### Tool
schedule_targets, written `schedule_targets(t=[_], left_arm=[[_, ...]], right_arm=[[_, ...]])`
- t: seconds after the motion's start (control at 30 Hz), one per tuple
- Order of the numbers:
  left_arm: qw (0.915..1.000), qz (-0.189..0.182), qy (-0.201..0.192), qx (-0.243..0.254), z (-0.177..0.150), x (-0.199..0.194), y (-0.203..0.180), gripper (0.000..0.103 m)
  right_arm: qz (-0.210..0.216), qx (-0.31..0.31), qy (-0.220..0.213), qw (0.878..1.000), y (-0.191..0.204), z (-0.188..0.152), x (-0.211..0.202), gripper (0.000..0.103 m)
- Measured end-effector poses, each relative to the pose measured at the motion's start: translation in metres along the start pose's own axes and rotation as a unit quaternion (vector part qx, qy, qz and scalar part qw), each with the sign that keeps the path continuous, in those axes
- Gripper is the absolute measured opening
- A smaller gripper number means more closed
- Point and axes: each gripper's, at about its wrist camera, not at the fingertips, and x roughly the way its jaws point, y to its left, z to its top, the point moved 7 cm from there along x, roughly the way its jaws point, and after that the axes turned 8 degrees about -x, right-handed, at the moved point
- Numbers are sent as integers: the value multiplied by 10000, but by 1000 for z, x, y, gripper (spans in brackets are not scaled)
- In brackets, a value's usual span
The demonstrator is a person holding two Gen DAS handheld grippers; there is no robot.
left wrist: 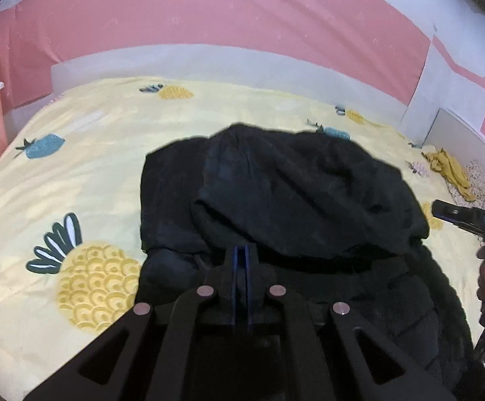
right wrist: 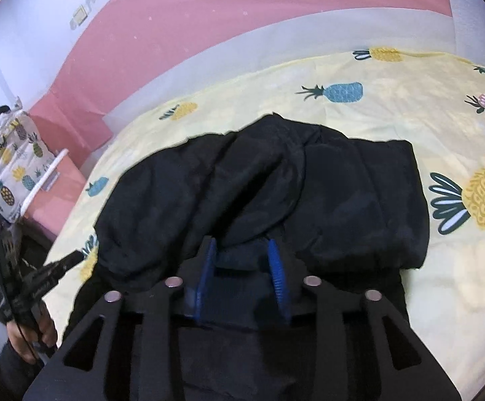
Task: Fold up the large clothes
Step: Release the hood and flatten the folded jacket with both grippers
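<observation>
A large black garment [left wrist: 296, 193] lies on the bed, its near part folded over the far part into a bulky layer. My left gripper [left wrist: 241, 254] has its blue pads pressed together at the near edge of that folded layer, pinching the fabric. In the right wrist view it shows as a dark tip [right wrist: 75, 260] at the left edge of the garment [right wrist: 309, 193]. My right gripper [right wrist: 242, 255] is open. Its blue pads [right wrist: 276, 264] stand apart, the black fabric lies loose between them, and they do not press on it. From the left wrist view the right gripper [left wrist: 443, 210] points at the garment's right side.
The bed [left wrist: 75, 180] has a yellow sheet printed with pineapples, with bare sheet left and right of the garment. A mustard cloth [left wrist: 450, 170] lies at the far right corner. A pink cabinet [right wrist: 62, 180] and a pineapple-print cushion [right wrist: 8, 167] stand beside the bed. A hand [right wrist: 31, 341] holds the left gripper.
</observation>
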Motion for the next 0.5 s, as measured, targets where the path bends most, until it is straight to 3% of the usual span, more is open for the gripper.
schedule_targets(t=[0.07, 0.1, 0.13, 0.2, 0.4, 0.43, 0.47, 0.5], left_arm=[[9999, -115, -124, 1, 15, -5, -8, 9], [9997, -154, -191, -8, 22, -6, -13, 21], [9995, -176, -264, -32, 33, -3, -17, 41], [9989, -221, -394, -117, 33, -8, -27, 59], [9981, -579, -179, -82, 38, 21, -59, 59], [9980, -611, -108, -77, 36, 27, -61, 59], [9979, -646, -52, -76, 31, 31, -61, 59], [9977, -677, 15, -55, 24, 36, -61, 59]], right_arm=[[28, 49, -24, 10000, 2, 6, 3, 35], [105, 161, -33, 9998, 3, 12, 7, 35], [264, 313, -6, 9992, 4, 14, 12, 36], [440, 607, 59, 9972, 4, 17, 23, 36], [675, 943, 585, 9915, 14, 4, 66, 36], [751, 893, 528, 9918, 19, 3, 67, 16], [647, 774, 424, 9940, 21, 2, 66, 4], [506, 616, 338, 9962, 24, -1, 62, 4]])
